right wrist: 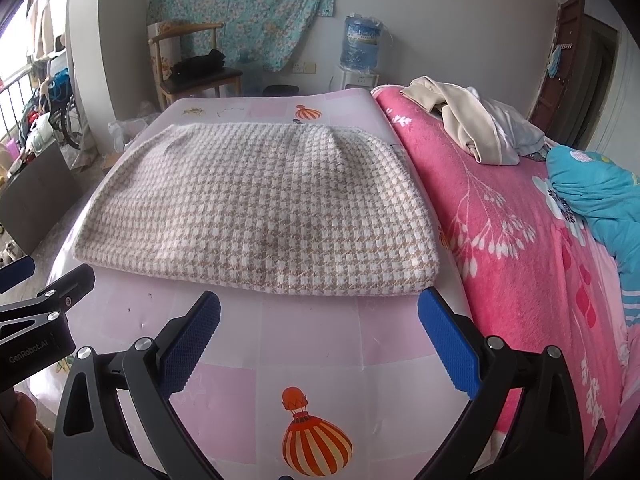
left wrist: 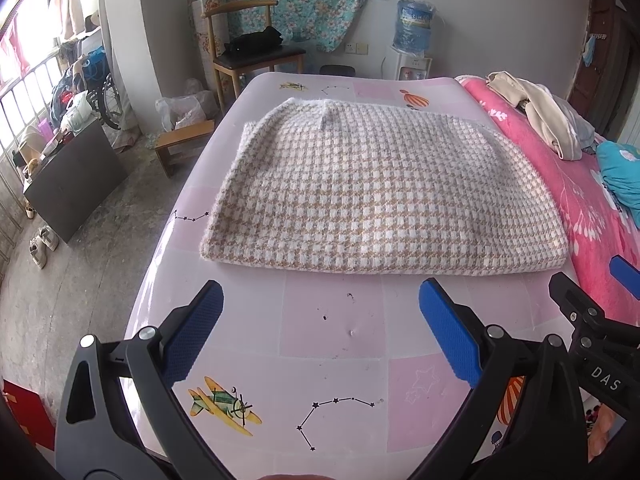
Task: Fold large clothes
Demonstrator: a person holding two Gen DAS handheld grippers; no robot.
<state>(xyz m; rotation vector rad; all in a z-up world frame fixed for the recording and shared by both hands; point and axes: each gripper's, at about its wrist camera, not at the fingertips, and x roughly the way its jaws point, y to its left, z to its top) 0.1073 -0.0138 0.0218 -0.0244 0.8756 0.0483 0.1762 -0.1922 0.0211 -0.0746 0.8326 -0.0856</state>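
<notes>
right gripper [left wrist: 624, 280] cut by frame edge | chair [left wrist: 256, 56] legs behind mat [left wrist: 332, 320] | dispenser label unreadable

The surface [left wrist: 332, 320] has a pink-and-white checked cover w/ printed cartoons: a plane [left wrist: 224, 410], star constellations and a striped balloon [right wrist: 316, 440]. A folded houndstooth garment [left wrist: 372, 196] lies flat across its middle, near edge a little back from the front. Just beside the surface on the right is a bed w/ a pink floral blanket [right wrist: 512, 248], carrying a cream clothes pile [right wrist: 468, 124] and a teal quilt [right wrist: 600, 200].
</notes>
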